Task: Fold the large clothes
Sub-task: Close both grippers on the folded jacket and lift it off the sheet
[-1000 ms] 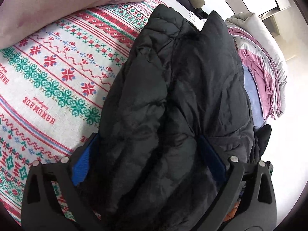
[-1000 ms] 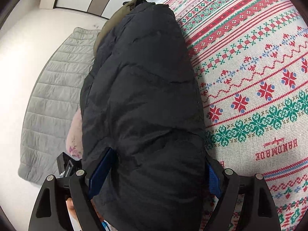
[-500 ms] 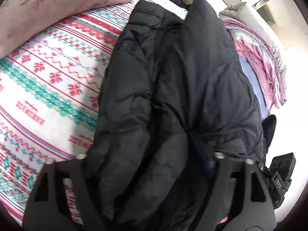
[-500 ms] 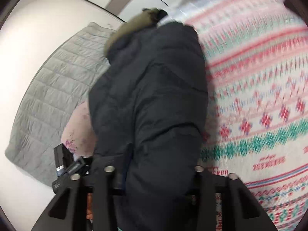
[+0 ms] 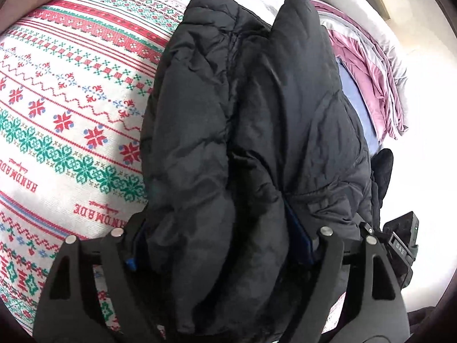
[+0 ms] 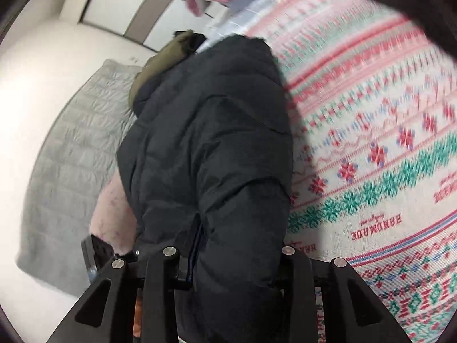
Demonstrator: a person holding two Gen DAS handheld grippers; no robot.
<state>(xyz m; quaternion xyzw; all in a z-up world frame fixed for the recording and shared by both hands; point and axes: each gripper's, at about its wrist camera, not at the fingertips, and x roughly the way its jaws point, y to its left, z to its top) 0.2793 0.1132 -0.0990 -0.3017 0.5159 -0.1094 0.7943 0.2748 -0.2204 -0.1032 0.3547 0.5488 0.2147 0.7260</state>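
Both tools closed on black puffer jacket (image 5: pixel 257 131) | long axis runs away from cameras

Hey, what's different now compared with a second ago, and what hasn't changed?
Both grippers closed on the black puffer jacket: right gripper clamps a narrow fold, left gripper a thick bundle, its jaws just easing wider. The jacket stayed on the patterned bedspread.

Both fisheye views bend hard toward a dark round rim. The left wrist view is sharp, with the floor (image 5: pixel 428 148) blown out white at three o'clock. The right wrist view is smeared by motion: the patterned bedcover (image 6: pixel 371 143) streaks from one to four o'clock. Light is soft and even.
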